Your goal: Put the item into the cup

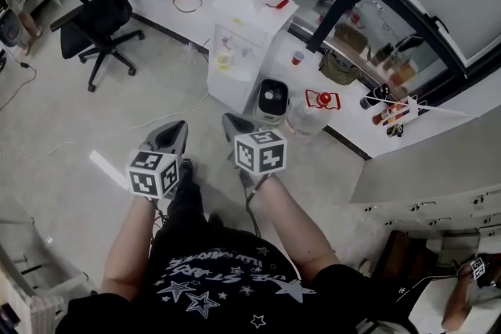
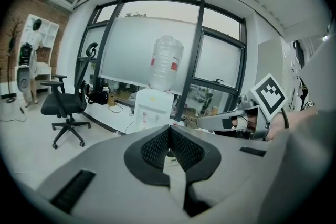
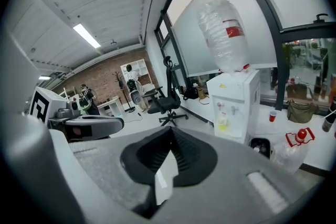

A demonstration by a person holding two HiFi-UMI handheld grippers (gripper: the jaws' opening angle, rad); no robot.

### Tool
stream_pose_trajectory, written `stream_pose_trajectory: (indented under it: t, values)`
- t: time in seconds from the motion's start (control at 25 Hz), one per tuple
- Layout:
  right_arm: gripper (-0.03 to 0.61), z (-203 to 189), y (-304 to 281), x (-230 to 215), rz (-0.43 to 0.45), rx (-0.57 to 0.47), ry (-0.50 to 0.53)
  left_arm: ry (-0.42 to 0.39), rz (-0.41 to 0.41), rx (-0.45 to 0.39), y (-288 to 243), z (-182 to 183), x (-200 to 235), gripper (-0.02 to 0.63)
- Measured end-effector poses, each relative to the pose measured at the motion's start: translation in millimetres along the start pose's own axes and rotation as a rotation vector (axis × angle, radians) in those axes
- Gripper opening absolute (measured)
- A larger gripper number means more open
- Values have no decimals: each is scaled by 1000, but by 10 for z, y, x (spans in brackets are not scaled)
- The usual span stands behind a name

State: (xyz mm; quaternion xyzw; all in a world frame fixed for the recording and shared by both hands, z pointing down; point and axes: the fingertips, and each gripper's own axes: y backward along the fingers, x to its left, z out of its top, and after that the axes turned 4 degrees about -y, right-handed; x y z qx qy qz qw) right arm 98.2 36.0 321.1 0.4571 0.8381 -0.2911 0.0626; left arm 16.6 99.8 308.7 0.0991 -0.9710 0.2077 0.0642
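I hold both grippers at waist height over the floor, pointed toward a white water dispenser [image 1: 246, 43]. The left gripper [image 1: 174, 133] is shut with nothing between its pads, its jaws meeting at the tip in the left gripper view [image 2: 169, 128]. Beside it, the right gripper [image 1: 232, 125] is also shut and empty [image 3: 170, 131]. A small red cup [image 1: 298, 57] stands on the low white ledge right of the dispenser, far from both grippers, and shows in the right gripper view too [image 3: 272, 115]. No item for the cup is held.
A black office chair [image 1: 98, 19] stands at the far left. A small black bin [image 1: 273, 99] and a clear jug with a red handle [image 1: 313, 109] sit at the dispenser's foot. Bottles [image 1: 387, 109] line the ledge at right. A cable [image 1: 117, 129] crosses the floor.
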Motion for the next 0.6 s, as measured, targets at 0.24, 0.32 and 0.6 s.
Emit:
stream_pose_trajectory:
  t: [0.24, 0.32, 0.6]
  values:
    - [0, -77, 241, 105, 10, -1, 1, 15, 12, -14, 178, -53, -155, 5]
    - [0, -160, 252, 130, 7, -8, -1, 17, 10, -20, 203, -147, -183, 6]
    - [0, -310, 283, 274, 24, 5, 14, 4, 5, -4, 270, -277, -287, 5]
